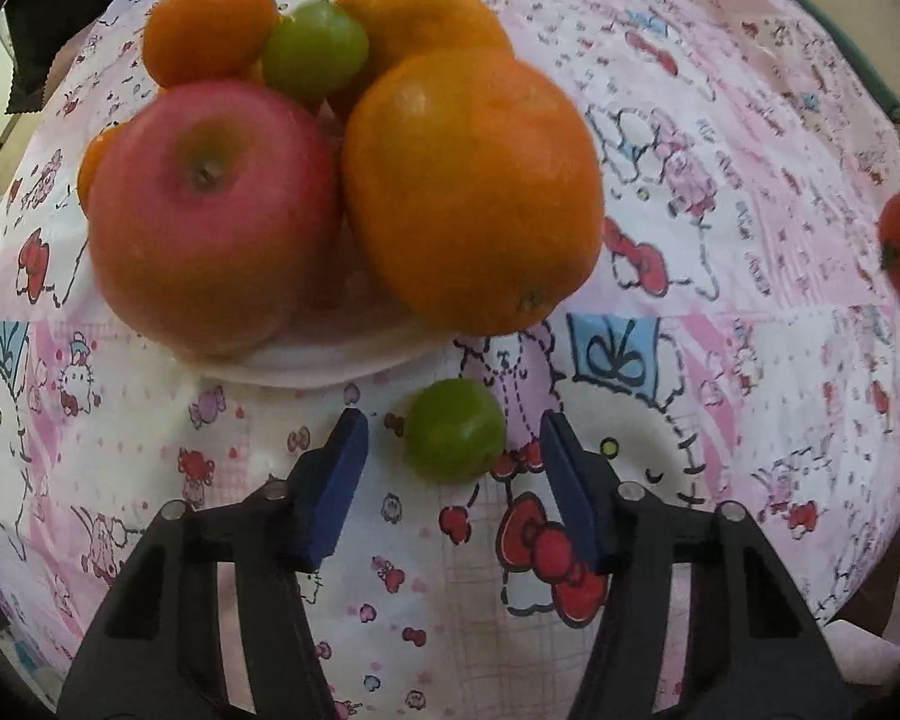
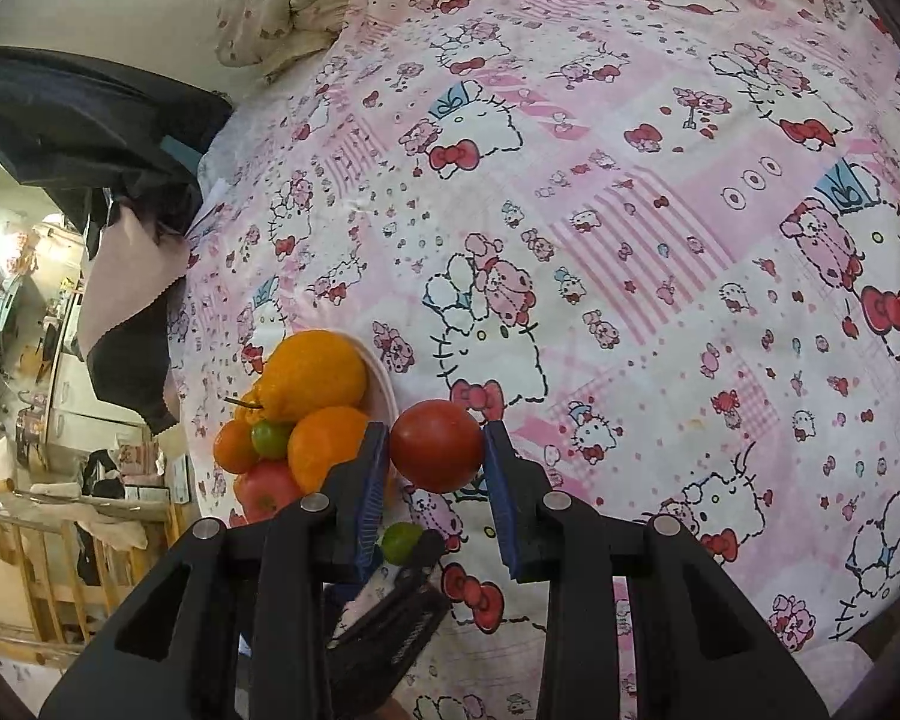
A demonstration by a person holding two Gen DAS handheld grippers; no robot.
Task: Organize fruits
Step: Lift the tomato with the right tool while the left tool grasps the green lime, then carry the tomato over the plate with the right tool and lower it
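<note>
A bedsheet [image 2: 660,192] printed with pink cartoon cats covers the bed under both tongs. Just ahead of the left tongs [image 1: 453,450] and a little to their left sits a white plate [image 1: 306,360] heaped with fruit. The large orange [image 1: 471,186] lies nearest on the right side of the pile, touching the red apple [image 1: 210,216] on its left. Behind them are a stemmed yellow-orange pear [image 1: 414,12], a small tangerine [image 1: 210,27] and a green lime [image 1: 315,48] wedged between those two.

The right tongs [image 2: 435,450] pinch a red tomato [image 2: 437,445], both blue pads pressed to its sides, held above the sheet just right of the plate [image 2: 384,396].

The left tongs are spread wide, holding nothing. A second green lime [image 1: 455,429] rests on the sheet between their tips, closer to the right pad, touching neither.
</note>
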